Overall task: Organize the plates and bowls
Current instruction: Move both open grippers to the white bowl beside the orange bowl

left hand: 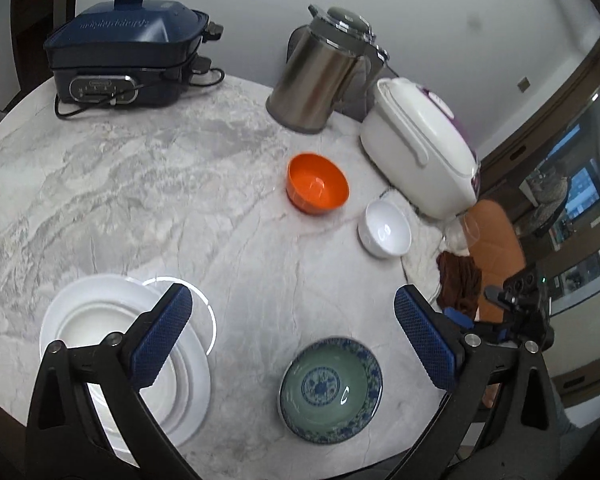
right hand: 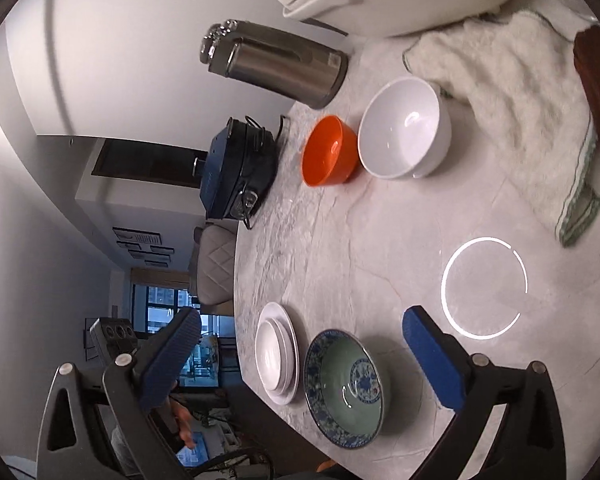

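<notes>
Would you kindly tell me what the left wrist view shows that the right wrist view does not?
Only the left wrist view: the left gripper, open and empty, and the cooker's purple panel.

Only the right wrist view: the right gripper, open and empty, and the towel's green hem.

Both: plate stack, patterned bowl, orange bowl, white bowl, kettle.

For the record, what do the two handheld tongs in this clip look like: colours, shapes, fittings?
The left tongs and right tongs look alike: two black plastic arms with triangular cut-outs and round silver pivot bolts, each ending in a flat, rectangular blue pad with a fine cross-hatched texture. No markings or cables show on them. No sleeve is visible in either wrist view.
</notes>
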The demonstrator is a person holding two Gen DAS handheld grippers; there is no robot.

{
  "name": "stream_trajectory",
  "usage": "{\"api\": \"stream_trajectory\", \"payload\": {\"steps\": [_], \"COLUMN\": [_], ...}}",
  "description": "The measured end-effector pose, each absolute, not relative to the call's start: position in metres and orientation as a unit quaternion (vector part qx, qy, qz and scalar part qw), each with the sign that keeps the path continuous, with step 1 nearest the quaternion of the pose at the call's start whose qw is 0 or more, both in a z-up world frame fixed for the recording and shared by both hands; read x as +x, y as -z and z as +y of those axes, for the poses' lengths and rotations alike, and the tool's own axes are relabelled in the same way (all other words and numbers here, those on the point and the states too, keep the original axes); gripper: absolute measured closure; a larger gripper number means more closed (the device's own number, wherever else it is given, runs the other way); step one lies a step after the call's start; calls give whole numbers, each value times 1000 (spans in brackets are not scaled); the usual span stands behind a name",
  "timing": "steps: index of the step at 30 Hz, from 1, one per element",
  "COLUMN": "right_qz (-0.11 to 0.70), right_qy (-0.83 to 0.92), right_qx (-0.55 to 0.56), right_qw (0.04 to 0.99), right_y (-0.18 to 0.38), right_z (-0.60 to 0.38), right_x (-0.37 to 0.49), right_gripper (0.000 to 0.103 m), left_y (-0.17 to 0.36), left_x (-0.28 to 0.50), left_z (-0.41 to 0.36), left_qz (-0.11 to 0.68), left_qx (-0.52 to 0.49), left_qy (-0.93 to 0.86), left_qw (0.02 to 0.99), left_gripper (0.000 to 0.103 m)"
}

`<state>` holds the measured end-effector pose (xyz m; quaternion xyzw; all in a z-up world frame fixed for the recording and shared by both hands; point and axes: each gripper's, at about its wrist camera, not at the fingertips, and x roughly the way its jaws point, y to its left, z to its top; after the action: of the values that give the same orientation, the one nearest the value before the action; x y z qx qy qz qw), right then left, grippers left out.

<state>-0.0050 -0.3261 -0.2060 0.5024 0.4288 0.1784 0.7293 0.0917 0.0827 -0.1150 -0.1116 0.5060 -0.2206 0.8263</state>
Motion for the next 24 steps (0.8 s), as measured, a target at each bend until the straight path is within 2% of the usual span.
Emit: {"api": "stream_trajectory", "payload": {"steps": [7,13,16,18,20,24], "right_qz": [395,398,401,413,429,452], "right_qy": [-127,-68,-37,-22,-6,11], "right_qx": [510,500,502,503,500,501], "right_qw": [754,766,765,759,752,738], "right_y": [188,194,208,221,235,260], "right_z": [-341,-355,-371,-383,-391,-407], "right_x": [9,38,53,65,74,88], "right_gripper": [0,1,15,18,26,29], "left_y": [106,147,179,200,216,243], "left_x": [191,229,239,241,241,244], "left_z": [54,-26,-75,-107,-137,-183], "left_qz": [518,566,592,607,607,603], "left_qx": [-46,17,40,45,66,96], "left_qy": [261,325,344,361,367,362], "left_qw": [813,757,727,707,701,704], "left_gripper": [0,0,2,2,3,3]}}
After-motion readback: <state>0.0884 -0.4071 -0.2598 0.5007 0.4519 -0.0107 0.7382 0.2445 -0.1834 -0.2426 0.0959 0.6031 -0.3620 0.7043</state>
